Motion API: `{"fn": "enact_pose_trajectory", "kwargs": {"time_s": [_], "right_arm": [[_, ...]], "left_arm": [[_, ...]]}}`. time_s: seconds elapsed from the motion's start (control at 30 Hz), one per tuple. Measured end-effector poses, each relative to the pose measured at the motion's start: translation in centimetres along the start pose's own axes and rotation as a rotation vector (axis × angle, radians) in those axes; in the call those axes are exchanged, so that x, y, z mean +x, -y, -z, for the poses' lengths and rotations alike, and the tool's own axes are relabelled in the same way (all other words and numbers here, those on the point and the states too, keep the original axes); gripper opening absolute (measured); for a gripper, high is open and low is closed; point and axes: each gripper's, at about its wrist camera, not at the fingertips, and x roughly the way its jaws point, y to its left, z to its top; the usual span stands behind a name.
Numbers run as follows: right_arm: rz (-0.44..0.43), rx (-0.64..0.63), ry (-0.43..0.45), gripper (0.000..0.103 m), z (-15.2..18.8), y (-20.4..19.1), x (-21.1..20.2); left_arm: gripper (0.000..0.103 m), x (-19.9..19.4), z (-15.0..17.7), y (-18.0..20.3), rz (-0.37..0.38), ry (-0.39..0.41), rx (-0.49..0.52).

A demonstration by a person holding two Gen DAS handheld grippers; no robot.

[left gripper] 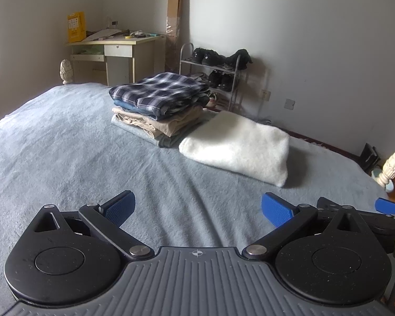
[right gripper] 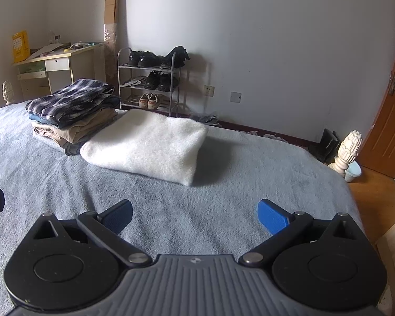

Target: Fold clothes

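Note:
A folded white fleece garment (left gripper: 237,146) lies on the grey-blue bedspread (left gripper: 65,152), next to a stack of folded clothes (left gripper: 160,105) topped by a plaid shirt. Both show in the right wrist view too: the white fleece (right gripper: 147,144) and the stack (right gripper: 73,110). My left gripper (left gripper: 197,210) is open and empty, low over the bedspread, well short of the fleece. My right gripper (right gripper: 194,217) is open and empty, also over bare bedspread (right gripper: 250,163). A blue fingertip of the right gripper (left gripper: 388,206) shows at the left wrist view's right edge.
Carved bedposts (right gripper: 347,150) (left gripper: 65,71) mark the bed's far corners. Beyond the bed stand a shoe rack (right gripper: 150,79), a cluttered desk (left gripper: 113,50) and a white wall. An orange door (right gripper: 389,121) and wooden floor are at the right.

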Motion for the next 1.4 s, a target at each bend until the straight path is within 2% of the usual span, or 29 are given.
{"fn": "enact_pose_trajectory", "kwargs": {"time_s": [0.5,1.4], "right_arm": [[0.022,0.011,0.013,0.103,0.0,1.2,-0.4],[0.033,0.022,-0.001,0.103,0.1,1.8,-0.4]], "left_arm": [[0.103,-0.4,0.5,1.3,0.025,-0.005,0.023],[0.103,-0.2,1.1,2.3,0.015,-0.031,0.033]]}}
